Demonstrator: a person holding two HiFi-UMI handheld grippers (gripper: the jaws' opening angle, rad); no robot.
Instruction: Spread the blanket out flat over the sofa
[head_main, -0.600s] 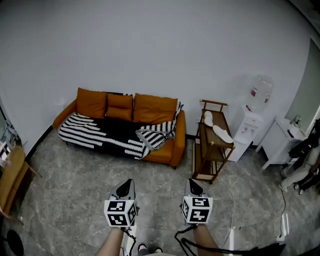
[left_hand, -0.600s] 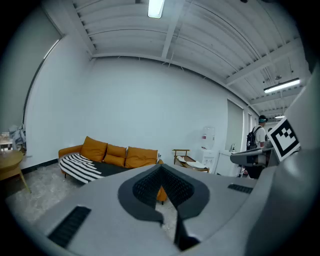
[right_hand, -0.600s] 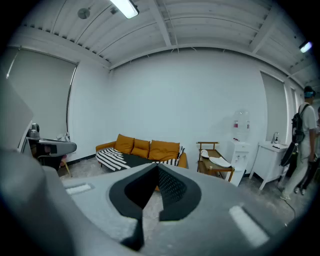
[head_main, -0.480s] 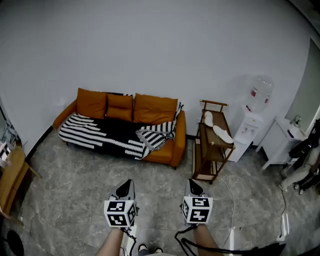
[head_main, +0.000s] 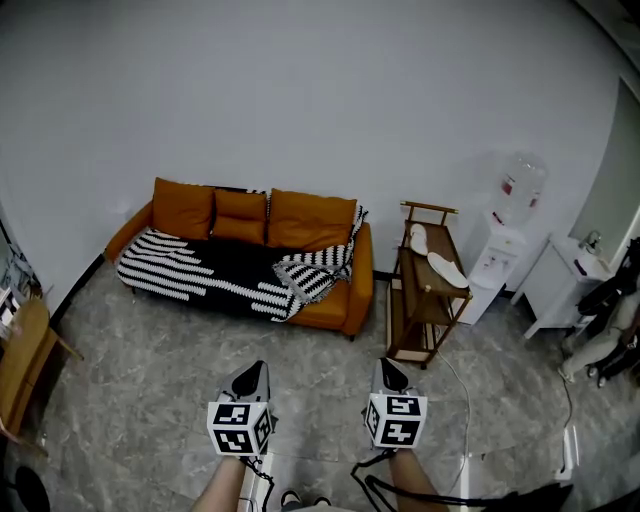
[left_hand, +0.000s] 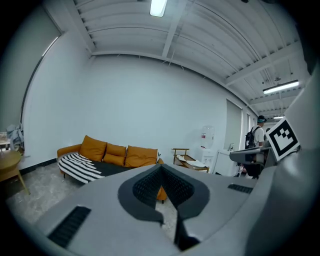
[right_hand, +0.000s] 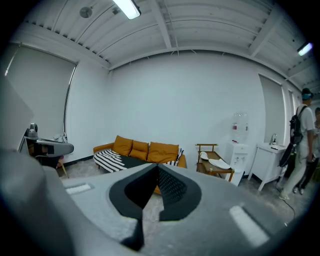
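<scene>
Two tools, both empty: my left tool (head_main: 254, 370) has its jaws pressed together with nothing between them, and my right tool (head_main: 388, 368) is closed the same way, gripping nothing. Both hang above the grey floor (head_main: 150, 380), tipped slightly downward toward the far wall and touching nothing.

The blanket (head_main: 200, 265), black with white stripes, lies on the orange sofa (head_main: 310, 215) at about eleven o'clock from me, well apart from both tools. It covers the seat from the left arm across, and its front edge hangs over the seat front. Toward the right end it is bunched in folds, with a strip draped up beside the right back cushion.

A wooden rack (head_main: 425, 290) stands at one o'clock, just beside the sofa's right arm, and a water dispenser (head_main: 505, 235) at two o'clock.
</scene>
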